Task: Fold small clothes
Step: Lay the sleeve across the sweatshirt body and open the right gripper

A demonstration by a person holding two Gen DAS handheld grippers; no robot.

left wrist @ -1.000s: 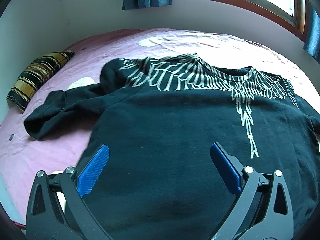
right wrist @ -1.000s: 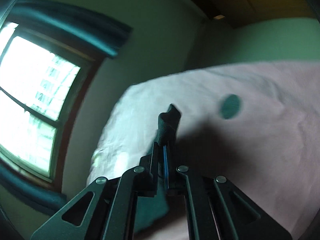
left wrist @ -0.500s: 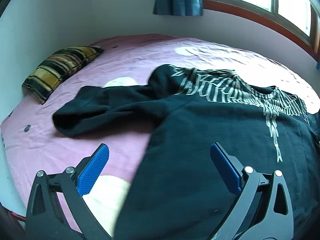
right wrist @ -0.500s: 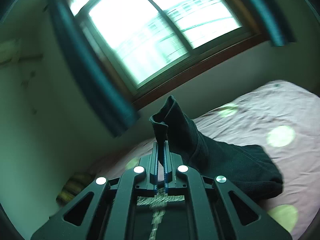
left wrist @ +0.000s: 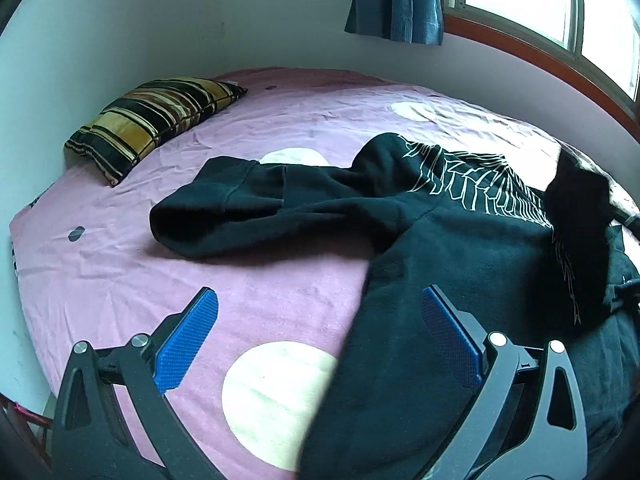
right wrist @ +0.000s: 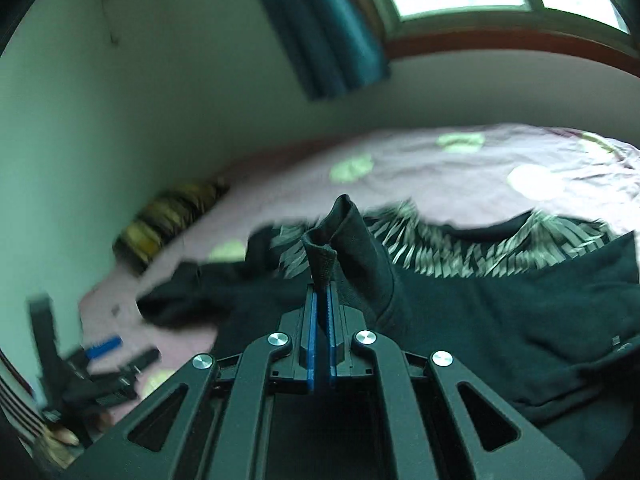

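1. A bed (left wrist: 280, 120) covered with a pink sheet bearing pale round spots fills both views, set against a pale wall below a window (left wrist: 560, 0) with blue curtains (left wrist: 396, 0).
2. A black sweatshirt (left wrist: 460, 248) with a white line print lies spread on the sheet, one sleeve (left wrist: 248, 208) stretched out toward the pillow side.
3. A striped yellow-and-black pillow (left wrist: 148, 120) rests near the wall, apart from the sweatshirt.
4. The left gripper (left wrist: 320, 332) hangs above the sweatshirt's edge, jaws spread wide, holding nothing.
5. The right gripper (right wrist: 321, 312) is clamped on the cuff (right wrist: 322, 256) of the other sleeve, lifted over the sweatshirt's body.
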